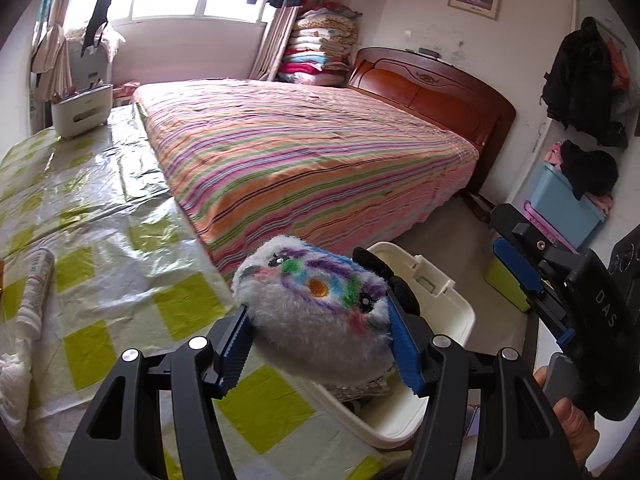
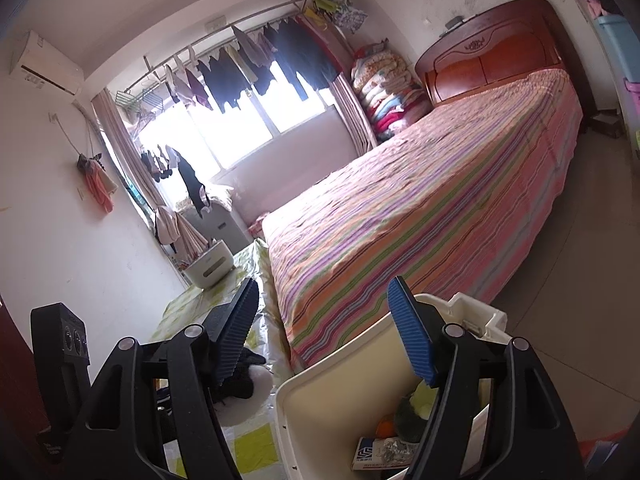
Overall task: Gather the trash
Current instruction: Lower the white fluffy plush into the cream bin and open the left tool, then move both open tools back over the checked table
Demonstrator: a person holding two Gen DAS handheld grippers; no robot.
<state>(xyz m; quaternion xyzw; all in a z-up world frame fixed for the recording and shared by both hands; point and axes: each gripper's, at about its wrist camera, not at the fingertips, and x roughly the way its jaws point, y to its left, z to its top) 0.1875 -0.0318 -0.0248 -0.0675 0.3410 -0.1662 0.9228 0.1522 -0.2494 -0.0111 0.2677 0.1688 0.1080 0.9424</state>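
Left gripper [image 1: 320, 334]: jaws clamped on the plush toy [image 1: 316, 312], one blue pad on each of its flanks; the toy is lifted clear of the desk [image 1: 120, 280].
Plush toy: white, fuzzy, scribbled with coloured marks, black ears on its far right side; its long axis runs across the jaws, roughly left to right in the left wrist view.
Bin [image 1: 436, 320]: a cream open-topped tub just off the desk's right edge, between desk and bed [image 1: 304, 148]; it already holds scraps, seen in the right wrist view [image 2: 344, 400].
Key relation: the toy hangs at the bin's near left rim, partly over the opening; the bin lies ahead and to the right of the left jaws, so the drop likely needs only a short carry rightward before release.
Right gripper [image 2: 324, 336]: jaws apart and holding nothing, poised above the bin's rim.
Nearer hand: the left, since it already carries the toy.
Left on the desk: a rolled newspaper [image 1: 36, 292] and a white crumpled wad [image 1: 12, 384], both well to the left.
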